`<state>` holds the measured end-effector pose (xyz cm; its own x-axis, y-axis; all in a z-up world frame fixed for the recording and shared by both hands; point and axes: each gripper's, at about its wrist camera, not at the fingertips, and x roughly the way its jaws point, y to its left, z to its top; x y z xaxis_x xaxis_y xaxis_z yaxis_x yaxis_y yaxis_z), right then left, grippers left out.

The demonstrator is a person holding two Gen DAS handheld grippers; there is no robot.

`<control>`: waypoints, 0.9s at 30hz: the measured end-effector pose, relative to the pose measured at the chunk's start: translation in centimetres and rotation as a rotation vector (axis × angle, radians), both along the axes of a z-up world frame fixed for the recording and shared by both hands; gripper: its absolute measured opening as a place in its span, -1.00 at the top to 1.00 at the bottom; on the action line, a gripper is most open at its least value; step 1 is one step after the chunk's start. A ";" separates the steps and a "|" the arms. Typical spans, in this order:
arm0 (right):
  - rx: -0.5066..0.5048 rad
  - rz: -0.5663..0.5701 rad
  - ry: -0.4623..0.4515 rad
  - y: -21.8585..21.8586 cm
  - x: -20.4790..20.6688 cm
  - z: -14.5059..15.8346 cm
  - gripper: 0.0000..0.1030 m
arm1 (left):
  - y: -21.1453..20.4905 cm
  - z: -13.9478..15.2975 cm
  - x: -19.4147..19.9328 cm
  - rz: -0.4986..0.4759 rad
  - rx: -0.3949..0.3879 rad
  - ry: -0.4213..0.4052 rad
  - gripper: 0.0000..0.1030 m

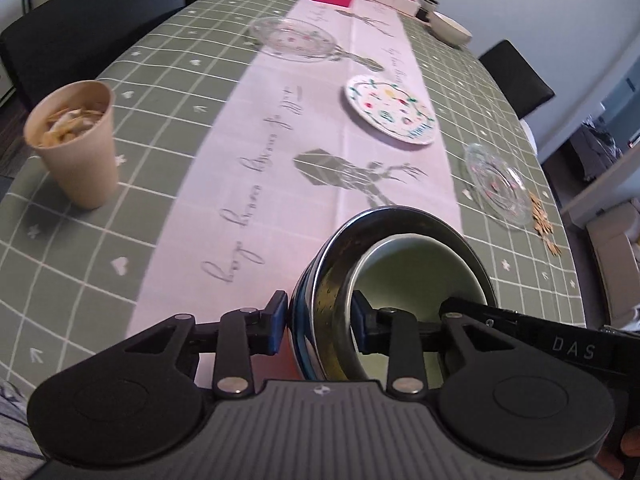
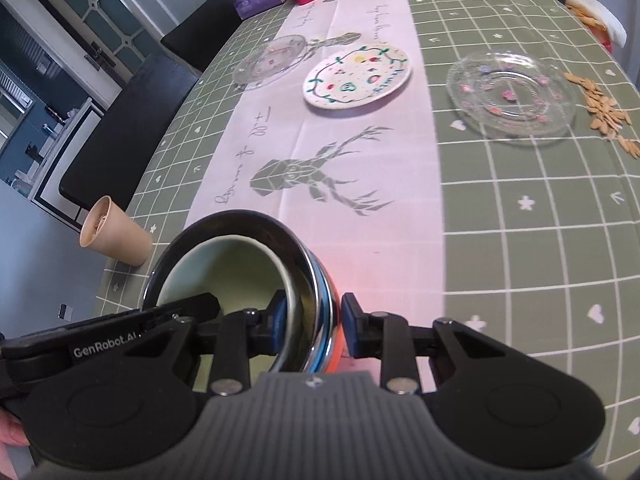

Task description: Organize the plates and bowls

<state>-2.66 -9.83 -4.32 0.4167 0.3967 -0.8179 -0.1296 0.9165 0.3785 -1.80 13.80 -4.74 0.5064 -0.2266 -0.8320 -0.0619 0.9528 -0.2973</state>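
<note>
Bowls first: a steel bowl (image 1: pixel 312 320) with a green bowl (image 1: pixel 416 280) nested inside sits at the near end of the pink runner (image 1: pixel 280 128), and both tongs straddle its rim from opposite sides. The left gripper (image 1: pixel 320 322) has one pad outside the steel wall and one inside the green bowl, with both walls between them; the outer pad looks just touching. The right gripper (image 2: pixel 314 320) stands likewise, inner pad against the green bowl, but its outer pad shows a sliver of gap from the steel, so I judge neither clamp firm.

Risks, as I read them: the steel is slick and curved, so pads could slide up off the rim; pinching two loose shells together may shift the green one or tilt it; uneven lift between hands would tip the pair.

Further out lie a painted plate (image 1: pixel 390 110), two glass plates (image 2: pixel 512 94) (image 1: pixel 294 38), a paper cup (image 1: pixel 74 142) and scattered seeds (image 2: pixel 604 114), which a swung bowl could knock.
</note>
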 end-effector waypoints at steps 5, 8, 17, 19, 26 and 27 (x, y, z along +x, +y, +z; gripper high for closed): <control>0.003 0.010 -0.003 2.4 0.6 -0.1 0.46 | 1.7 0.0 0.1 0.041 0.010 -0.014 0.28; -0.003 0.014 -0.010 3.2 0.7 -0.1 0.46 | 2.1 0.0 0.1 0.050 0.014 -0.021 0.28; 0.042 0.010 0.026 3.0 1.1 -0.5 0.31 | 2.4 0.0 0.1 0.049 0.019 -0.007 0.21; 0.061 0.014 0.037 2.9 1.3 -0.8 0.19 | 2.7 0.5 -0.1 0.072 0.022 -0.029 -0.08; 0.097 0.027 0.010 2.2 1.3 -0.2 -0.13 | 3.0 2.1 -0.6 0.096 0.060 -0.091 -0.39; 0.106 0.023 0.004 2.0 1.4 0.1 -0.13 | 3.0 2.3 -0.7 0.099 0.068 -0.100 -0.39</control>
